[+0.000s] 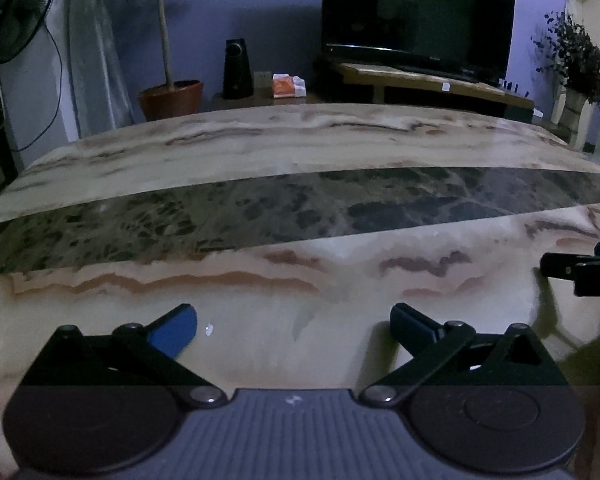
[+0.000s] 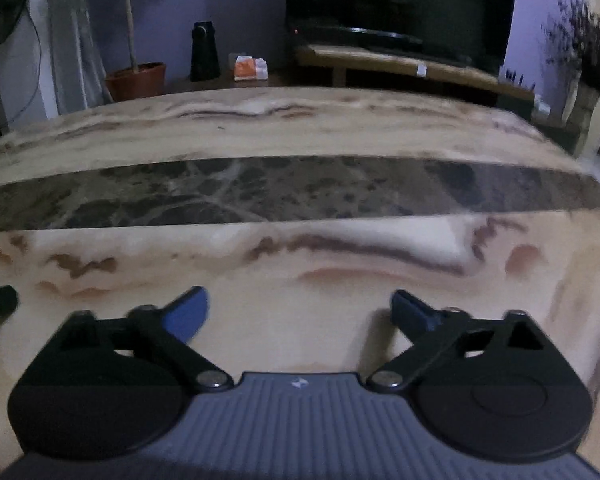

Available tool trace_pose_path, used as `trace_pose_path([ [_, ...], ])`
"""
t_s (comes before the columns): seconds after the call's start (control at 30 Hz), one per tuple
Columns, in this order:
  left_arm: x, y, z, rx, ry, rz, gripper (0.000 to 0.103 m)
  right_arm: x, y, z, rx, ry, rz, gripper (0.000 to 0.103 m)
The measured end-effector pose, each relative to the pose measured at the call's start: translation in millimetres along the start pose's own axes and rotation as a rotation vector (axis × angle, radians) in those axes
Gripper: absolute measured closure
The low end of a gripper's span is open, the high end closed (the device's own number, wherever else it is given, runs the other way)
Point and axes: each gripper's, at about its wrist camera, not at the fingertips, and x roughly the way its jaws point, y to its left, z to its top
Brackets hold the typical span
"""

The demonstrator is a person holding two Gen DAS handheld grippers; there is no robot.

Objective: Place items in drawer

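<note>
Above the marble counter [image 1: 300,280], the left gripper [image 1: 294,330] and right gripper [image 2: 300,314] both hold their jaws spread wide with only bare stone between them. No drawer or item shows in either view; the right wrist view is blurred.

Cream marble table [image 1: 260,152] with rust-brown veins, a dark green-brown mottled stripe [image 1: 300,204]; blue-padded black claws.

Dim, bluish, fisheye-warped, slightly blurred

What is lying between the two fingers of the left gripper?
Nothing: in the left wrist view only bare marble table shows between the open left gripper's fingers.
</note>
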Motion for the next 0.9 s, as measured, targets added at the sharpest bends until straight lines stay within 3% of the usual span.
trace_pose_path([
  [0.2, 5, 0, 4, -0.005, 0.001, 0.006, 0.000, 7, -7, 2, 0.035, 0.008, 0.034, 0.000],
  [0.9, 6, -1, 5, -0.006, 0.000, 0.007, 0.000, 12, -6, 4, 0.033, 0.007, 0.030, 0.000],
])
